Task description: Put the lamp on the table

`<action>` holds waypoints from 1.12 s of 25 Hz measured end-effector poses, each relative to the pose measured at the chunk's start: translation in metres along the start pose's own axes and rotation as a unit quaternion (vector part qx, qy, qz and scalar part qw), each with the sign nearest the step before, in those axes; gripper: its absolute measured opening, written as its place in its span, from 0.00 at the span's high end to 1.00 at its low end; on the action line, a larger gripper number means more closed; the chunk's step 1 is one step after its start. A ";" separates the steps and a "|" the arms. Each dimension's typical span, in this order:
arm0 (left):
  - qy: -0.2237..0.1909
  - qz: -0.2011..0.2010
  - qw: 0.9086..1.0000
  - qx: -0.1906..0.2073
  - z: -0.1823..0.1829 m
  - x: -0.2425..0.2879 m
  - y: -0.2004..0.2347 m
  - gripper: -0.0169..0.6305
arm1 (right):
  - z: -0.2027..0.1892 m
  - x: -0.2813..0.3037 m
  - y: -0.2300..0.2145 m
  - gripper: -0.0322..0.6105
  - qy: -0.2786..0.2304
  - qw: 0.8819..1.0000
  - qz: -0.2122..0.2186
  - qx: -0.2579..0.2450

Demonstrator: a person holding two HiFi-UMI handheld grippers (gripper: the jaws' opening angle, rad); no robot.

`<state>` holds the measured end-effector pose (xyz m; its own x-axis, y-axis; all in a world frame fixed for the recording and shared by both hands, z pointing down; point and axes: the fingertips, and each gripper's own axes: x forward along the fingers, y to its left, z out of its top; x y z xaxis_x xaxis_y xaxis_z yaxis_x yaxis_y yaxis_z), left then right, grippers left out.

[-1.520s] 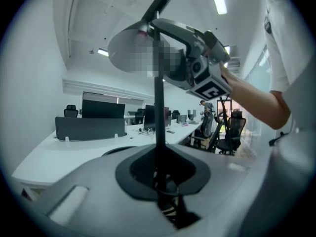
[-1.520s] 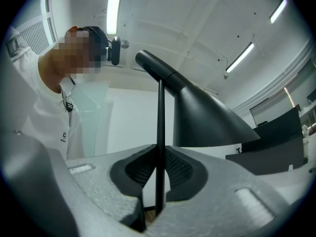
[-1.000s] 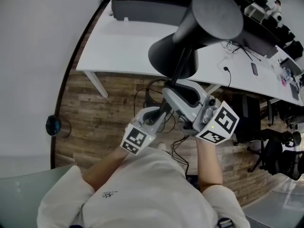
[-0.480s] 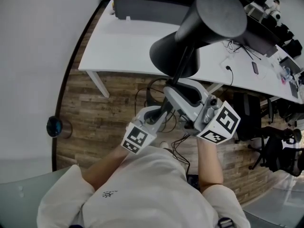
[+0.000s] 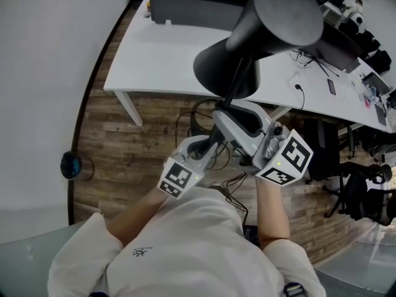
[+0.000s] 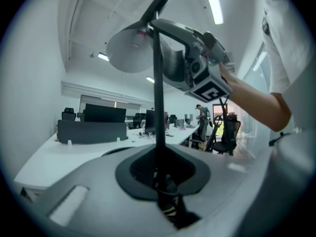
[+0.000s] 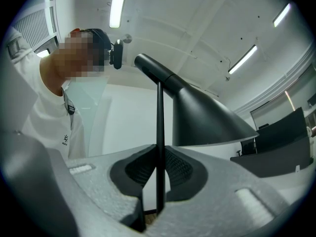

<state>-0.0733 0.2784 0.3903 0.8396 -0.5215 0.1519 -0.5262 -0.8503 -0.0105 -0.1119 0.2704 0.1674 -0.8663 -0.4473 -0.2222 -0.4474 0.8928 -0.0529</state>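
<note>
Wood-plank floor [image 5: 148, 141] runs beside a long white table [image 5: 154, 54] in an open office, and a black office chair [image 5: 356, 193] stands off to the right. A person stands just short of the table's near edge and holds a black lamp [image 5: 272, 23] up in the air with both tools. The left gripper [image 5: 207, 148] is pinched on the lamp's thin stem [image 5: 234, 85] low down. The right gripper [image 5: 234, 121] is clamped on the same stem just above it. In each gripper view the stem rises upright from between the closed jaws. Seen from above, the cone shade [image 5: 216, 73] overlaps the table's near edge. The lamp is not yet set on the tabletop.
</note>
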 end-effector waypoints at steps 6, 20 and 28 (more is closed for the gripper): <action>-0.002 0.003 1.000 -0.001 -0.002 -0.009 0.005 0.92 | -0.003 0.009 0.006 0.88 -0.002 1.000 -0.001 0.004; -0.001 0.011 1.000 0.002 -0.006 -0.008 0.011 0.92 | -0.008 0.012 0.004 0.88 -0.003 1.000 0.009 0.005; 0.004 0.019 1.000 -0.001 -0.007 0.009 0.025 0.92 | -0.011 0.015 -0.018 0.88 -0.009 1.000 0.017 0.011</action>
<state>-0.0802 0.2529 0.3987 0.8174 -0.5536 0.1592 -0.5587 -0.8292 -0.0152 -0.1196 0.2473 0.1759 -0.8764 -0.4162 -0.2422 -0.4132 0.9083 -0.0657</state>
